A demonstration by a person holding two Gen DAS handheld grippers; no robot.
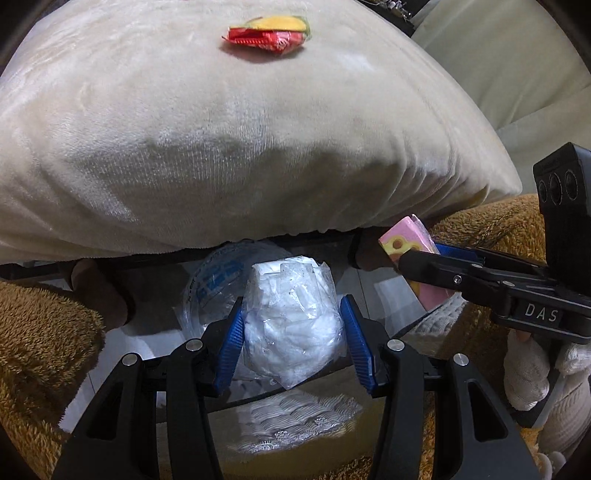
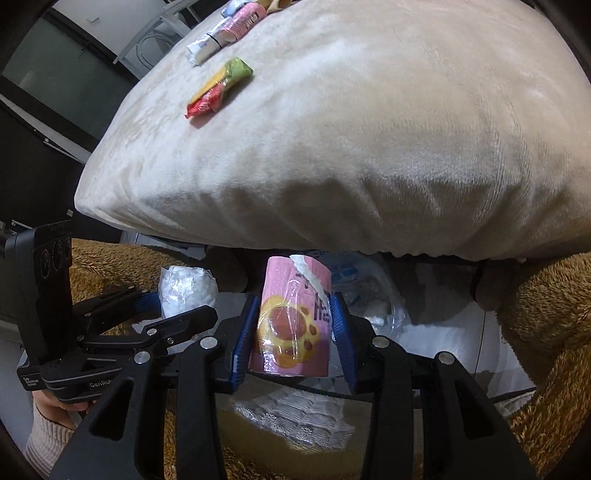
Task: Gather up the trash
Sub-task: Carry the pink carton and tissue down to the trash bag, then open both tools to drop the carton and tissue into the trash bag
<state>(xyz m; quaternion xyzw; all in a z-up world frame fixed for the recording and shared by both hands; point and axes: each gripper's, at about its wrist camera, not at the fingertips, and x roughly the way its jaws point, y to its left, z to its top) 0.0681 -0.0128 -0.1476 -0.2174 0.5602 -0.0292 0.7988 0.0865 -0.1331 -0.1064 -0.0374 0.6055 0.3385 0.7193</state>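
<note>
Crinkled clear plastic wad, clamped between blue ribbed pads of left gripper; glossy pink wrapper clamped in right gripper. Both tilt downward below plush cream pillow.

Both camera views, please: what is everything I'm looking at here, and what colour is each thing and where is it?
Cushion: one, cream, fills the upper half of both views.
Red-yellow-green wrapper: one, lying on the cushion.
Pink and white wrappers: several, at the cushion's far edge.
Clear plastic wad: one, white-clear, between the left gripper's pads.
Pink packet: one, pink with a yellow paw print, between the right gripper's pads.
Clear bag with blue print: one, below the cushion's edge.
Fuzzy fabric: brown, at both sides.
Left gripper: black, blue pads, holding the wad.
Right gripper: black, blue pads, holding the packet.
White-gloved hand: on the right gripper's handle.
</note>
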